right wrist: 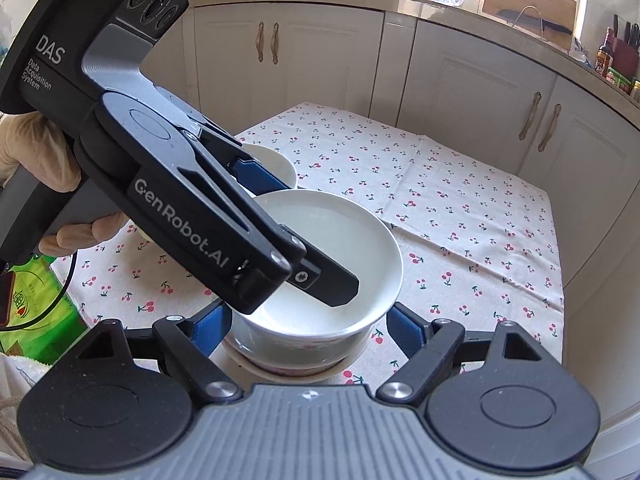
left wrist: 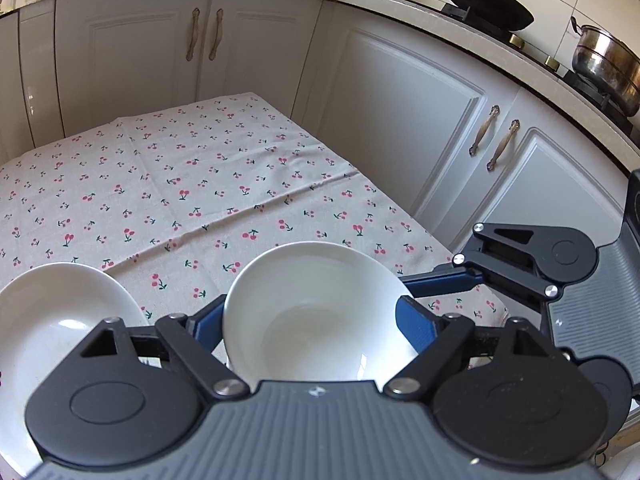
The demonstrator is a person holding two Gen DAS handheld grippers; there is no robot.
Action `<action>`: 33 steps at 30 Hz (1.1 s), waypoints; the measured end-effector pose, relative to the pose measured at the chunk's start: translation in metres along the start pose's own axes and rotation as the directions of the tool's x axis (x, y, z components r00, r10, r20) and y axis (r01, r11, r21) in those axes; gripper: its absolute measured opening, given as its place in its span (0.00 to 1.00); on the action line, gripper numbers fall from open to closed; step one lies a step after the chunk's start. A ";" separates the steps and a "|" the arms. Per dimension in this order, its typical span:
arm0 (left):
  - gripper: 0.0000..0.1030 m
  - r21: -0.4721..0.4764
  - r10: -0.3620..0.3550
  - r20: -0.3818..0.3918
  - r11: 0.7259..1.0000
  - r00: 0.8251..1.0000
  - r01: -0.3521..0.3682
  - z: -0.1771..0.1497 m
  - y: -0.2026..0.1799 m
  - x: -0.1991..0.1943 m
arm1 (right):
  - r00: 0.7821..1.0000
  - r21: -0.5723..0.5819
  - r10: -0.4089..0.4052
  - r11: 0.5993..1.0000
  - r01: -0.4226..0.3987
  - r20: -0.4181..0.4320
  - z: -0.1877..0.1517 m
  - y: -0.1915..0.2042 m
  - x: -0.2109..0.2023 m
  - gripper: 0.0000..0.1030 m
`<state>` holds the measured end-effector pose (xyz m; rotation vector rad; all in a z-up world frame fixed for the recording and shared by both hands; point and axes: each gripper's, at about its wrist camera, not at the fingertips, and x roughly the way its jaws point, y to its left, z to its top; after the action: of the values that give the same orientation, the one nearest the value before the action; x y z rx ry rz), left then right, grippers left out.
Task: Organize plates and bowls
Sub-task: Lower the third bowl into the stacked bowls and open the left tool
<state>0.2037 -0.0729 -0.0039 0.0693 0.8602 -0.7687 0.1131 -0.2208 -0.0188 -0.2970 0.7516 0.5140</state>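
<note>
A white bowl (left wrist: pixel 316 312) stands on the cherry-print tablecloth (left wrist: pixel 180 184), between the open blue fingers of my left gripper (left wrist: pixel 316 320). In the right wrist view this bowl (right wrist: pixel 340 240) rests in another bowl with a red pattern (right wrist: pixel 296 360). The left gripper (right wrist: pixel 192 208) reaches over it, one finger inside the rim. My right gripper (right wrist: pixel 308 324) is open, its fingers on either side of the stacked bowls. It also shows in the left wrist view (left wrist: pixel 436 280) at the right. A second white dish (left wrist: pixel 52 316) lies to the left.
White kitchen cabinets (left wrist: pixel 400 120) surround the small table. A black wok (left wrist: pixel 488 0) and a steel pot (left wrist: pixel 604 64) stand on the stove at the back right. A green bag (right wrist: pixel 36 312) lies left of the table.
</note>
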 end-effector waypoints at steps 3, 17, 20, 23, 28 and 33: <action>0.84 0.014 0.005 -0.003 1.000 1.000 -0.005 -0.002 -0.001 0.001 | 1.000 0.003 0.002 1.000 -0.002 -0.006 -0.001 0.001 0.002 0.85; 0.84 0.048 0.019 -0.029 0.999 0.999 -0.018 -0.006 -0.001 0.008 | 1.000 -0.001 0.010 1.000 -0.010 -0.017 -0.002 0.002 0.004 0.85; 0.84 0.050 0.016 -0.030 0.999 0.999 -0.014 -0.007 -0.001 0.008 | 1.000 0.000 0.011 1.000 -0.011 -0.018 -0.002 0.002 0.005 0.85; 0.84 0.050 0.017 -0.031 0.999 0.999 -0.016 -0.008 0.000 0.008 | 1.000 0.002 0.013 1.000 -0.013 -0.017 -0.003 0.002 0.005 0.85; 0.84 0.047 0.014 -0.034 0.999 0.999 -0.013 -0.010 0.001 0.009 | 1.000 0.007 0.020 1.000 -0.019 -0.017 -0.004 0.002 0.006 0.85; 0.85 0.050 0.017 -0.009 0.999 1.000 -0.017 -0.010 0.005 0.003 | 1.000 0.020 0.024 1.000 -0.024 0.007 -0.005 0.001 0.002 0.94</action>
<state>0.2011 -0.0677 -0.0143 0.1245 0.8482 -0.7743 0.1110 -0.2212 -0.0242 -0.2679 0.7540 0.5295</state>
